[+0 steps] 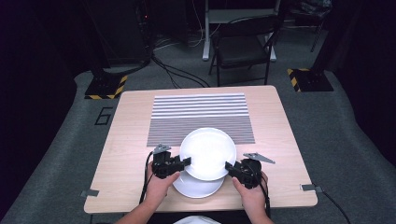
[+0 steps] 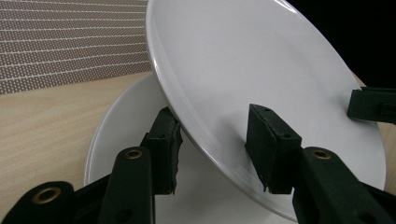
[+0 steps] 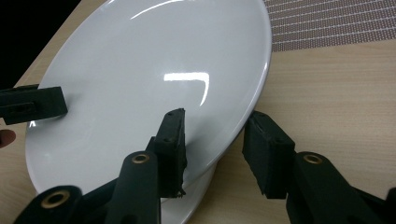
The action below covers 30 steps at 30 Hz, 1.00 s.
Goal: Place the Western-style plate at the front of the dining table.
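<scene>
A wooden table [image 1: 126, 140] carried a striped mat [image 1: 201, 112] across its far half. At the near edge, toward six o'clock of the mat, two white plates sat one over the other. The upper plate [image 1: 208, 153] was raised and tilted, overlapping the mat's near edge, while the lower plate [image 1: 198, 186] lay flat on the table beneath it, peeking out at six o'clock.

The left gripper [image 1: 186, 162] met the upper plate's rim at about nine o'clock. In the left gripper view, its jaws straddled that rim, one pad [image 2: 166, 154] under the plate and the other on its top face, clamped on it. The right gripper [image 1: 229, 166] met the rim at about four o'clock. In the right gripper view, one pad [image 3: 172, 149] rested on the plate's top face while the other stood just off the underside, so I cannot tell whether it truly gripped.

A hand [image 1: 159, 186] held each gripper from the near side. A folding chair [image 1: 243, 44] stood beyond the table at twelve o'clock.
</scene>
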### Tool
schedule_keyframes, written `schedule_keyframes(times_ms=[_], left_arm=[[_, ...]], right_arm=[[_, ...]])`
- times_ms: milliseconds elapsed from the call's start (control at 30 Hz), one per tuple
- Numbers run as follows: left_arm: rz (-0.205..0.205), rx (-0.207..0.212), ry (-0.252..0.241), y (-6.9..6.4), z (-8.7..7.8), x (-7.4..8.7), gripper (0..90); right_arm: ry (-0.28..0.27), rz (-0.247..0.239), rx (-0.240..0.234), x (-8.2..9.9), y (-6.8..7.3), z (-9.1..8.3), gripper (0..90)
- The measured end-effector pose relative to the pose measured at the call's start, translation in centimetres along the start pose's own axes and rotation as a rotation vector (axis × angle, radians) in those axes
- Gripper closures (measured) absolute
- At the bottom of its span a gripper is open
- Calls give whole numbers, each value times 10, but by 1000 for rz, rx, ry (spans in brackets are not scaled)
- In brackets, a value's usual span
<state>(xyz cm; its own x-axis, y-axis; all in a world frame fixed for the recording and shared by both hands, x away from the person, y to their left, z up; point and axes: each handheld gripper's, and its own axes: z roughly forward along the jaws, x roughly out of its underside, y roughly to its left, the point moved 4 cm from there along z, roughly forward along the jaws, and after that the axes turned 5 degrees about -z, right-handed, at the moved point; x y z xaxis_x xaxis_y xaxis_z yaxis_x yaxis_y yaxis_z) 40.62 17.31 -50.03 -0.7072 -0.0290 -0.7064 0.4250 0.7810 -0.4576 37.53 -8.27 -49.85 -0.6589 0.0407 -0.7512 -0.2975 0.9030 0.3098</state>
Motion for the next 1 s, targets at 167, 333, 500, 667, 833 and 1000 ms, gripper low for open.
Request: schedule_keyframes(times_ms=[167,333,500,667,833,1000], left_arm=[[1,-3,5,3,-2,-3,550],[3,-7,-1,6,-4,-6,550],[6,-11,-4,7,-5,-8,551],[-2,-11,-12,8,-6,-10,550],[0,-13,-13,9,-7,-13,550],[-1,-16,-13,11,-9,-16,550]], right_arm=[[0,-6,-4,-4,3,2,590],[-2,-18,-7,-7,5,5,590],[-2,-20,-7,-10,7,7,588],[0,-18,-10,-13,8,9,588],[-6,-23,-5,-16,9,10,588],[-11,-24,-9,-18,11,10,588]])
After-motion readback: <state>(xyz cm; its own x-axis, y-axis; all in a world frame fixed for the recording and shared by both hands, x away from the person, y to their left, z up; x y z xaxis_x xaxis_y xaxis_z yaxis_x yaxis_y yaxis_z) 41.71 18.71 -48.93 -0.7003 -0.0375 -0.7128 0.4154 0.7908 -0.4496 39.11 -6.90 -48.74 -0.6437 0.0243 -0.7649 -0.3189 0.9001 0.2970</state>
